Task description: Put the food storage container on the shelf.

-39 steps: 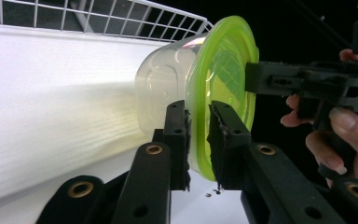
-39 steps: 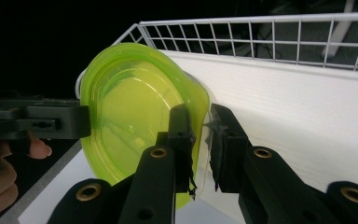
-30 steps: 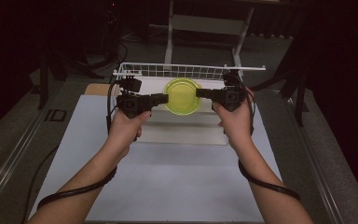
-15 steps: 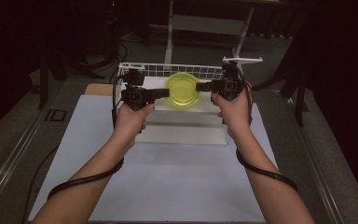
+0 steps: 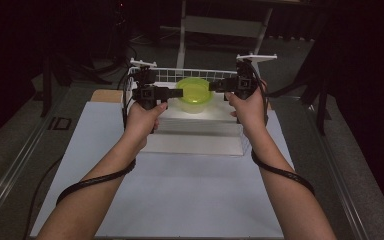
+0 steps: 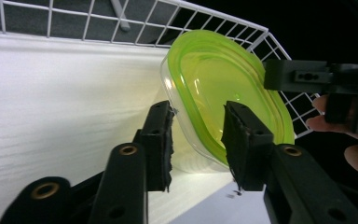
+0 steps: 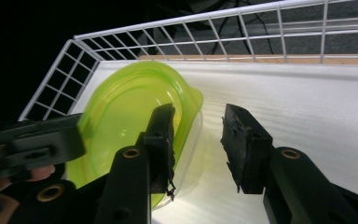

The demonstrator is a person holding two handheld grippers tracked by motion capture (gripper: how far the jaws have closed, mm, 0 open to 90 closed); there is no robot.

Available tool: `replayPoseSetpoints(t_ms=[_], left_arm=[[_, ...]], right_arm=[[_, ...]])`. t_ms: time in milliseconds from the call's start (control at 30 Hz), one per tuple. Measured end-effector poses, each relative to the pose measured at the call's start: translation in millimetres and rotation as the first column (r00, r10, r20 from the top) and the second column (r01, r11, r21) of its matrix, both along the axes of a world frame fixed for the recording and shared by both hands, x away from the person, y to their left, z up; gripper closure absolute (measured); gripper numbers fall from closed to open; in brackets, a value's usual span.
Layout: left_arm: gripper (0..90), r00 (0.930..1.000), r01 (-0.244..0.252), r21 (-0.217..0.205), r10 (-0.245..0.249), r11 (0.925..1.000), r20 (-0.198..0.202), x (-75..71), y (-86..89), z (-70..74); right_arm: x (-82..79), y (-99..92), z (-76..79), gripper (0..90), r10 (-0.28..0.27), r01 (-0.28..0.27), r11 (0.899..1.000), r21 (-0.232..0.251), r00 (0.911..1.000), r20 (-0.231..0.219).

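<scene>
The green-lidded clear container (image 5: 194,95) sits in the white wire basket (image 5: 200,75) at the bench's far end. Left tongs (image 5: 172,92) and right tongs (image 5: 215,86) flank it, their jaws having just opened, released, straddling its rim on opposite sides.

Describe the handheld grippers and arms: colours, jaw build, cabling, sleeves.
Both the left gripper and right gripper are black, each with two blocky jaws on arms with brass-ringed holes. The pads look rough and worn. A white three-cornered plate tops each. Black cables trail along bare forearms; no sleeves.
</scene>
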State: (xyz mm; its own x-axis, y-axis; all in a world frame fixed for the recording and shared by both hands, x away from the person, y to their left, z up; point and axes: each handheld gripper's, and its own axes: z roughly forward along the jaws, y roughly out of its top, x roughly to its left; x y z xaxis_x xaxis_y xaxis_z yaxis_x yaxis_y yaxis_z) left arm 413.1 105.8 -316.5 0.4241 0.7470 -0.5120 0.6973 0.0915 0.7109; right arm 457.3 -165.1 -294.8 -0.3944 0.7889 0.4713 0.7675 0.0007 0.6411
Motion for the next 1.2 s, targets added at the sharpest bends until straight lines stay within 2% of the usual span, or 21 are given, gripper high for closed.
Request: replayPoseSetpoints(t_ms=[67,167,233,300,367,433,500,567,667,700,733,767,800,833,867,933,1000,1033,1067,1167,1200], left_arm=[[59.4,1.0,-0.006,-0.003,0.006,1.0,0.003,-0.6,-0.2,1.3],[47.1,0.9998,-0.02,0.009,0.02,0.9998,0.001,0.0,-0.2,1.5],[41.5,0.9996,-0.029,-0.036,0.029,0.9989,-0.003,0.6,3.2,1.3],[41.1,0.9996,-0.028,-0.042,0.028,0.9987,-0.007,0.7,4.8,2.0],[35.2,0.9985,-0.039,-0.001,0.039,0.9992,0.039,-3.5,4.1,4.7],[27.8,0.9944,-0.02,-0.008,0.021,0.9998,0.104,-12.0,5.5,7.5],[26.9,0.9891,0.003,-0.007,-0.002,1.0,0.147,-20.7,6.2,8.4],[19.4,0.9821,0.035,0.01,-0.037,0.9993,0.185,-29.9,6.9,7.1],[15.6,0.9706,0.005,0.007,-0.007,1.0,0.241,-47.6,11.2,2.0],[14.9,0.9629,-0.001,0.006,0.0,1.0,0.27,-54.4,12.9,-0.6],[14.8,0.9561,-0.003,0.012,0.0,0.9999,0.293,-61.7,13.9,-3.5],[13.7,0.9483,-0.01,0.015,0.005,0.9998,0.317,-67.6,14.5,-6.3],[9.9,0.9361,-0.007,0.036,-0.006,0.9993,0.352,-76.7,15.1,-11.7],[2.7,0.9306,-0.002,0.044,-0.014,0.999,0.366,-82.0,15.4,-15.1],[0.6,0.9102,-0.007,0.029,-0.006,0.9995,0.414,-94.9,16.6,-23.7],[0.5,0.8979,0.001,0.034,-0.016,0.9994,0.44,-113.9,17.0,-37.9],[0.6,0.9009,0.006,0.054,-0.029,0.9985,0.433,-124.6,16.5,-47.3],[0.6,0.8986,0.009,0.046,-0.028,0.9989,0.438,-130.3,16.2,-53.2],[0.6,0.9015,0.022,0.045,-0.039,0.9987,0.431,-135.2,15.8,-58.4],[0.6,0.8966,0.028,0.067,-0.054,0.9974,0.439,-150.0,13.6,-72.4],[0.6,0.8884,0.023,0.069,-0.053,0.9973,0.456,-155.9,13.5,-77.6]], right_arm=[[3.7,2.1,-0.6,61.4,0.009,-0.009,0.999,-0.035,0.9999,0.009],[4.2,4.8,2.7,58.7,0.016,-0.013,0.997,-0.073,0.9992,0.036],[2.3,3.5,5.9,56.6,0.016,-0.012,0.998,-0.059,0.9976,0.068],[1.1,2.5,7.4,54.7,0.014,-0.01,0.999,-0.054,0.9965,0.082],[-2.0,-0.3,9.8,54.0,0.017,-0.014,0.999,-0.034,0.9953,0.095],[-6.8,-2.5,11.5,53.3,0.026,-0.024,0.999,-0.021,0.9938,0.108],[-16.1,-3.6,14.0,54.9,0.047,-0.045,0.999,-0.014,0.9891,0.14],[-26.5,-4.0,14.0,57.3,0.064,-0.063,0.998,-0.01,0.9834,0.17],[-43.6,-3.8,11.9,68.6,0.086,-0.085,0.996,-0.011,0.9762,0.199],[-50.4,-3.4,11.1,74.4,0.09,-0.089,0.996,-0.018,0.9704,0.224],[-57.0,-2.4,10.1,87.0,0.096,-0.087,0.995,-0.048,0.9661,0.24],[-63.1,-1.4,8.1,89.8,0.1,-0.085,0.994,-0.072,0.9639,0.247],[-66.8,-0.8,5.7,90.0,0.1,-0.088,0.994,-0.061,0.9628,0.251],[-71.8,0.9,1.0,90.0,0.114,-0.105,0.993,-0.051,0.9626,0.246],[-75.1,1.8,-2.2,90.0,0.117,-0.11,0.993,-0.041,0.9621,0.246],[-84.8,9.3,-17.4,90.0,0.141,-0.141,0.99,-0.016,0.9613,0.237],[-86.6,15.8,-27.9,90.0,0.148,-0.148,0.989,-0.018,0.9629,0.226],[-86.2,17.8,-31.6,90.0,0.147,-0.146,0.989,-0.018,0.9644,0.22],[-85.3,20.0,-35.8,90.0,0.145,-0.145,0.989,-0.016,0.9668,0.211],[-80.3,24.2,-44.8,90.0,0.127,-0.127,0.992,-0.012,0.9724,0.195],[-78.7,25.8,-46.1,90.0,0.129,-0.128,0.992,-0.017,0.9726,0.193]])
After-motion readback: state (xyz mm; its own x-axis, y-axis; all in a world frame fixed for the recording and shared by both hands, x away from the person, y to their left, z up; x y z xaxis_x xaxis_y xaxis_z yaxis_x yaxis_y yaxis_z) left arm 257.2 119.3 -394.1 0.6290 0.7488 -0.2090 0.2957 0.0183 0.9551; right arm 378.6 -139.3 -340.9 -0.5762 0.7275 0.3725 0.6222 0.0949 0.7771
